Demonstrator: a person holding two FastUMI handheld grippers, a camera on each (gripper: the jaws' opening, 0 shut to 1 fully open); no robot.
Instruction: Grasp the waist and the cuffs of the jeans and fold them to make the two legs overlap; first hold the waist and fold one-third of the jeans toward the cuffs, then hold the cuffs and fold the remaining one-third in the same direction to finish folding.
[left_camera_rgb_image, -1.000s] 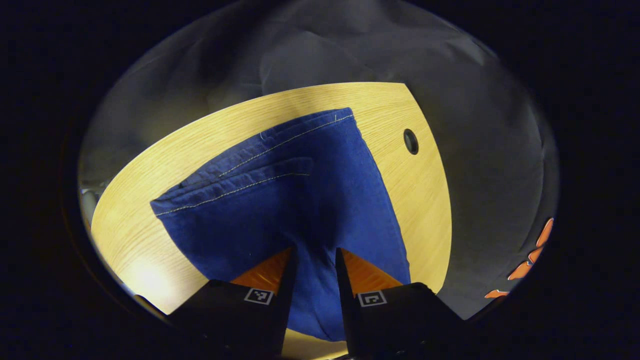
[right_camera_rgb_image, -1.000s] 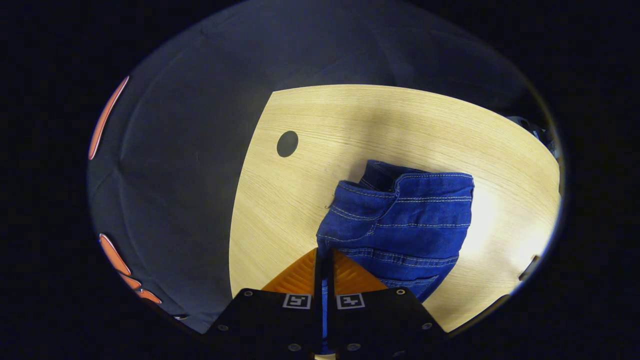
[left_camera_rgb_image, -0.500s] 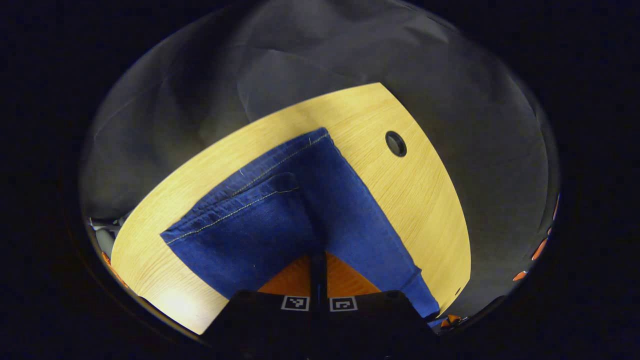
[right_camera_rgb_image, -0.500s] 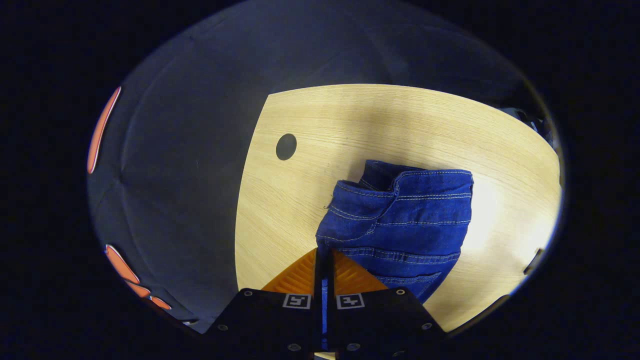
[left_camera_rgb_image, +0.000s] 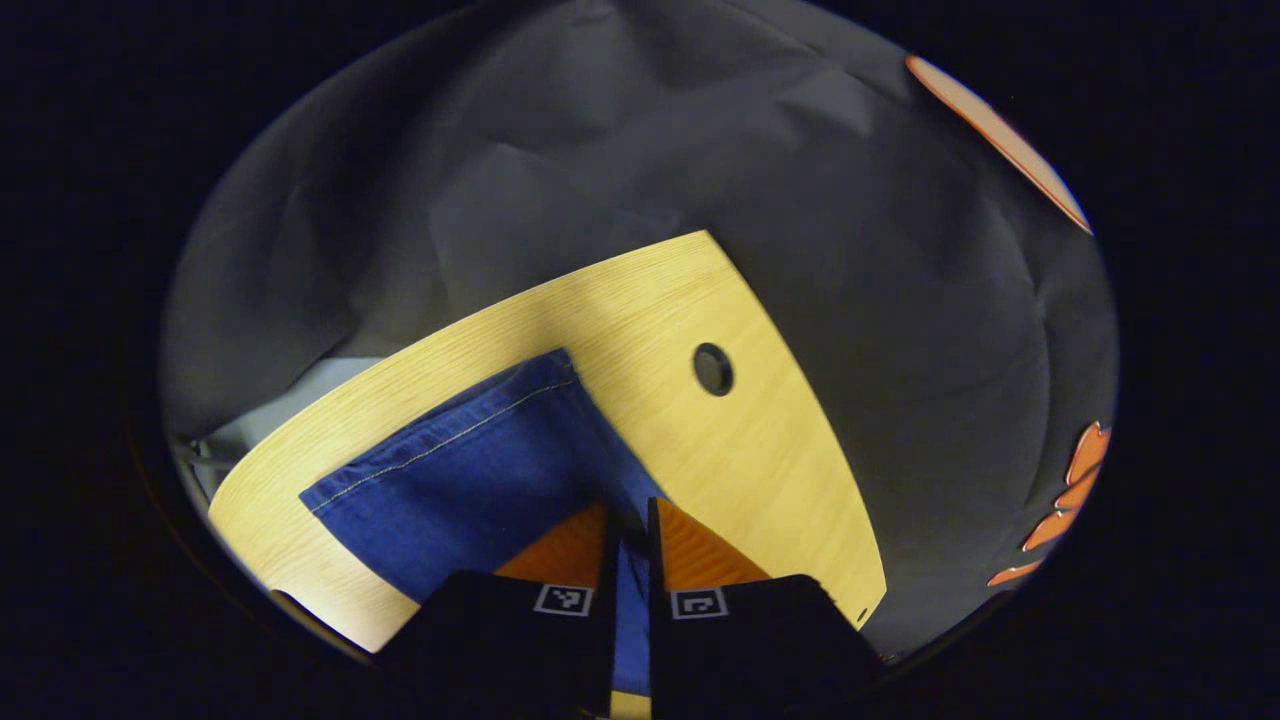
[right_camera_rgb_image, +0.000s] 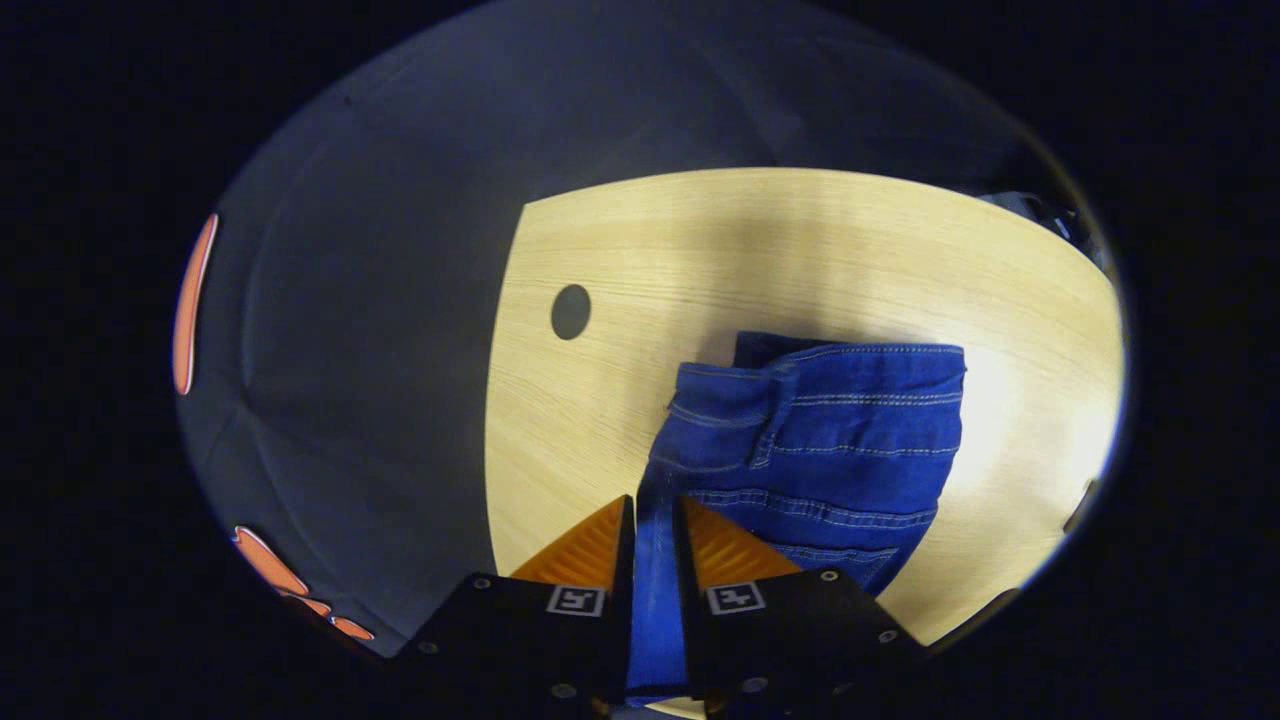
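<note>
Jeans (right_camera_rgb_image: 810, 440) are lying on the table (right_camera_rgb_image: 800, 250), just beside its round hole (right_camera_rgb_image: 571, 311). Left gripper (left_camera_rgb_image: 628, 525) is pinching denim near the cuff (left_camera_rgb_image: 440, 450). Right gripper (right_camera_rgb_image: 652, 520) is sitting slightly parted around the waist-end fabric; grip unclear.

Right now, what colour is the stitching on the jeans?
Pale, whitish thread on blue jeans, clearest in the right gripper view.
</note>
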